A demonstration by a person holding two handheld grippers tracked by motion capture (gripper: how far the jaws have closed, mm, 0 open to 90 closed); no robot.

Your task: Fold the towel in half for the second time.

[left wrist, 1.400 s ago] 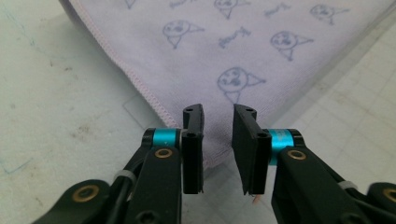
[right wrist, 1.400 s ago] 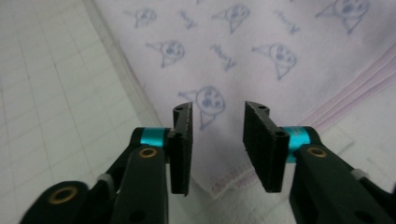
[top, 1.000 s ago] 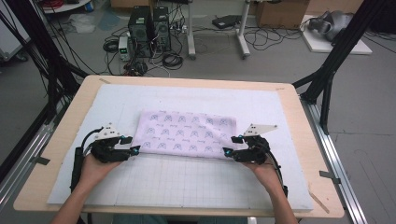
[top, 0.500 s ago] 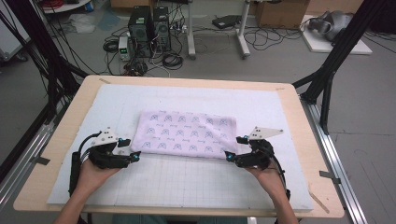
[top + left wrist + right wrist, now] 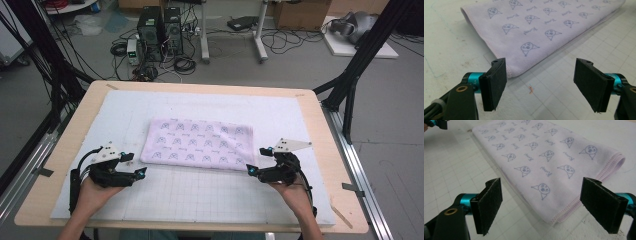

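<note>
A folded lilac towel (image 5: 197, 143) printed with small cartoon figures lies flat on the white gridded mat (image 5: 200, 195). My left gripper (image 5: 137, 164) rests on the mat just off the towel's near left corner. Its jaws have just been opening, and in the left gripper view (image 5: 542, 85) nothing is between them; the towel (image 5: 544, 27) lies just beyond. My right gripper (image 5: 260, 160) sits at the near right corner. Its jaws have also just been opening. In the right gripper view (image 5: 545, 205) the towel's (image 5: 544, 157) stitched corner lies between the wide pads, untouched.
The mat covers a wooden table (image 5: 320, 130) with bare borders on all sides. Black frame struts (image 5: 350, 85) rise at the back right and back left. Computer cases (image 5: 160, 25) and cables stand on the floor beyond the far edge.
Both grippers have drawn back a little from the towel's near corners, and their jaws stand wider. The towel lies still.
</note>
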